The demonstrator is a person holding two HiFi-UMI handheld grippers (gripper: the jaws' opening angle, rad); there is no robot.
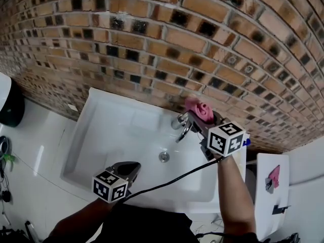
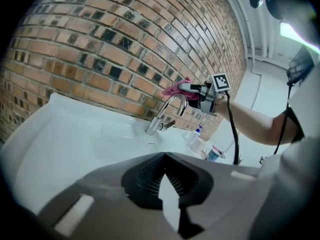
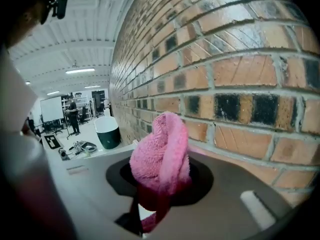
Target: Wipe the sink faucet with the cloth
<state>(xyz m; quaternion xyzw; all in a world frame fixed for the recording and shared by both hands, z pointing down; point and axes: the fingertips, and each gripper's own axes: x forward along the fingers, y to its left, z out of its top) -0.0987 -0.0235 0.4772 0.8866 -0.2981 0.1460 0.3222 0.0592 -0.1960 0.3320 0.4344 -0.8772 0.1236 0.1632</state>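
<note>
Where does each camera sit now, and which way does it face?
Head view: on the person's head, steeply down onto the sink; both forearms, left gripper, right gripper show.
Left gripper view: on that gripper, across the sink toward the faucet and brick wall; jaws together, empty.
Right gripper view: on that gripper, facing the wall; jaws grip the pink cloth.
Shared: head and left gripper views both show faucet and cloth.

The left grey plastic tool [image 1: 132, 167] and the right grey plastic tool [image 1: 197, 116] each had a dark rounded mouth; the left one's black pads [image 2: 148, 176] were ribbed. Each carried a white cube printed with black square markers, one on the left [image 1: 110, 185] and one on the right [image 1: 226, 138]. A thin black cable [image 1: 172, 180] trailed from the right tool, and the person wore a black short-sleeved top [image 1: 147, 227].
</note>
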